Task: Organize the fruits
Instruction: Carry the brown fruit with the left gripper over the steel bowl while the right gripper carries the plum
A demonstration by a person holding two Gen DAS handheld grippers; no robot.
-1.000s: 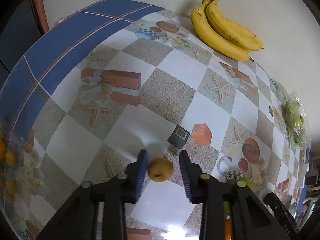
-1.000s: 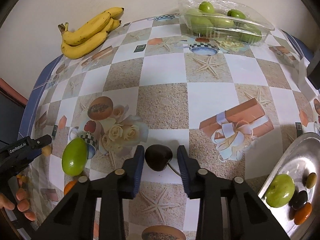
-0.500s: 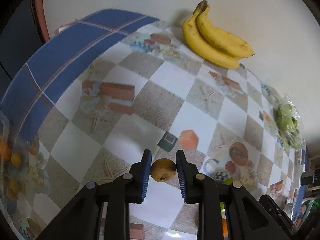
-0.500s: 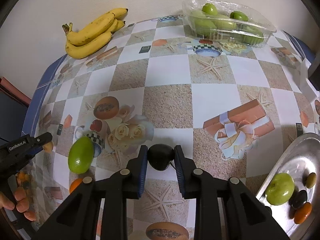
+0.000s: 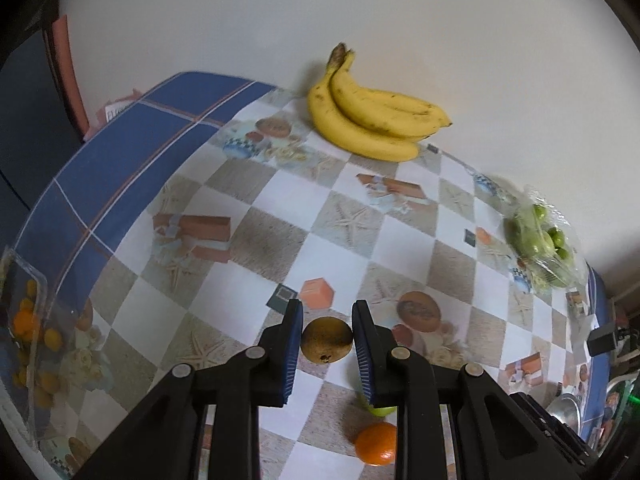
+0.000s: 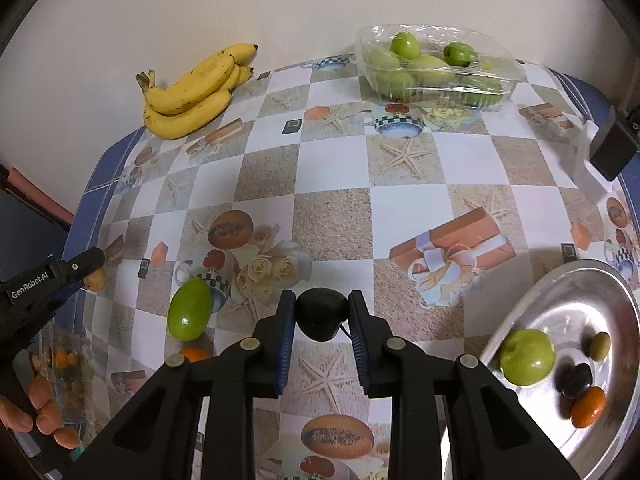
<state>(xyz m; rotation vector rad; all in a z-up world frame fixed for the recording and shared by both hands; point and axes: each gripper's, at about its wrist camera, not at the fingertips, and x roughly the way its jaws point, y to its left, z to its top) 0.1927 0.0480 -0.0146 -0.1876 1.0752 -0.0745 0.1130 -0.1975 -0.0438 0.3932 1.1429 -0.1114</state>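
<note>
- I see the counter (image 6: 332,216) under a checkered cloth printed with starfish and gift boxes, a blue border at its left edge; it fills both wrist views.
- In the right wrist view, the metal tray (image 6: 568,300) sits at 4 o'clock and carries a green apple (image 6: 527,356), an olive-coloured fruit, a dark fruit and a small orange one.
- The clear plastic box of green fruit (image 6: 436,68) stands at 1 o'clock by the wall, its long axis left to right.
- The banana bunch (image 6: 192,96) lies at 11 o'clock against the wall, stems toward the left, tips toward the upper right.
- My left hand-held gripper (image 5: 326,340) is clenched on a small round brown fruit (image 5: 327,339), both blue pads touching its sides; its dimpled end faces down toward the camera.
- My right hand-held gripper (image 6: 322,314) is clenched on a dark, near-black fruit (image 6: 322,313), pads against both sides; a thin stem sticks out toward its lower right.
- A loose green fruit (image 6: 189,309) lies on the counter at 9 o'clock of the right hand-held gripper, long axis tilted toward the upper right.
- A small orange fruit (image 5: 376,443) lies at 5 o'clock under the left hand-held gripper, just beside that green fruit.
- A clear box of small orange fruits (image 5: 30,344) shows at 9 o'clock in the left wrist view.
</note>
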